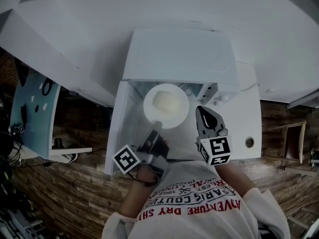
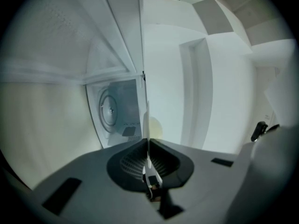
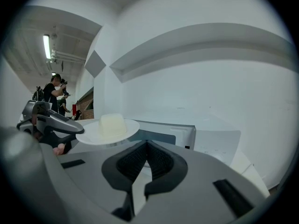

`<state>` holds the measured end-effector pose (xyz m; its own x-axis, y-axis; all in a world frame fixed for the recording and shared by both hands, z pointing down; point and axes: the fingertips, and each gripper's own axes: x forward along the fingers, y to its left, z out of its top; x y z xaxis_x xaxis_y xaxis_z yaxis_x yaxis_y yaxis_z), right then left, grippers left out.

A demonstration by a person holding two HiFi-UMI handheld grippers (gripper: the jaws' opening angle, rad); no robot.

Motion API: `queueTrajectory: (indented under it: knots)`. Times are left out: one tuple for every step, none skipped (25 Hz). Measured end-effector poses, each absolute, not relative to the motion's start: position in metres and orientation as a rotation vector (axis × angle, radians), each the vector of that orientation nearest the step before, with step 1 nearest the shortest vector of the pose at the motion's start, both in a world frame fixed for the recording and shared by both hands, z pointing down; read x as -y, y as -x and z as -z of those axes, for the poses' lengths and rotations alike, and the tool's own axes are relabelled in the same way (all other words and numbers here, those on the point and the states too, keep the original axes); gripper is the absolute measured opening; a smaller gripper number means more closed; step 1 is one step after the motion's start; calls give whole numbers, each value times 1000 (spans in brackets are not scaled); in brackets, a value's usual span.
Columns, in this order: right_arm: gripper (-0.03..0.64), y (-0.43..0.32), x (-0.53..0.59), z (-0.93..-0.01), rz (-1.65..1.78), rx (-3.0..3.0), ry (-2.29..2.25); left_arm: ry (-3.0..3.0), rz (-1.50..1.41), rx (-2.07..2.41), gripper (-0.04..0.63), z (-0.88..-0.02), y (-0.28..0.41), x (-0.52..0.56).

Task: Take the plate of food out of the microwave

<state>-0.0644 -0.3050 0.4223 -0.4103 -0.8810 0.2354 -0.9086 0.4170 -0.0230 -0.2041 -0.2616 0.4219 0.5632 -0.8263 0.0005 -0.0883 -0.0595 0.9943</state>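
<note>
Left gripper: your left gripper (image 1: 156,128) (image 2: 147,143) has its dark, ribbed pads pressed onto the near rim of the plate. The rim shows as a thin white edge running straight between the jaws in the left gripper view.

Plate: the plate (image 1: 149,108) (image 3: 91,135) is round, white, smooth and shallow. You hold it level in the air at the microwave's open front, on the near side of the opening.

Food: the food (image 1: 166,102) (image 3: 112,123) is a pale cream block with rounded corners and a matte look, sitting at the plate's centre.

Right gripper: your right gripper (image 1: 202,109) (image 3: 147,144) hangs just right of the plate. Its fingers are pressed together tip to tip with nothing between them, and it does not touch the plate.

Microwave: the microwave (image 1: 179,54) (image 3: 175,133) is a boxy white cabinet with a flat top, standing on the far side of the plate.

Door: the door (image 1: 121,128) is a flat white panel swung out to the left.

Turntable: the turntable (image 2: 109,110) is a round glass disc lying inside the cavity, seen beyond the left jaws.

Marker cubes: the left cube (image 1: 125,159) and right cube (image 1: 218,151) are white with black square patterns, and each rides on its own gripper.

Counter: the counter (image 1: 244,128) is a smooth white surface right of the microwave, with a small round hole (image 1: 249,142) in it.

Background: a person (image 3: 53,93) stands far off to the left in the right gripper view.
</note>
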Motion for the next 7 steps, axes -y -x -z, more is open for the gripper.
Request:
queueTrajectory:
  knots:
    - [9, 65, 305, -422, -218, 2484, -1584, -1529, 727, 811, 17, -422, 205, 262]
    - [9, 66, 306, -422, -217, 2487, -1581, -1528, 728, 812, 17, -423, 205, 262]
    - [9, 67, 306, -422, -215, 2489, -1578, -1528, 729, 814, 17, -423, 206, 262]
    - [9, 67, 306, -422, -214, 2490, -1576, -1528, 730, 815, 17, -423, 206, 263]
    - [9, 68, 307, -422, -213, 2490, -1573, -1528, 732, 815, 17, -423, 207, 263]
    - [9, 68, 307, -422, -213, 2490, -1571, -1528, 734, 815, 17, -423, 207, 263]
    - [9, 69, 307, -423, -213, 2490, -1568, -1528, 736, 814, 17, -423, 207, 264]
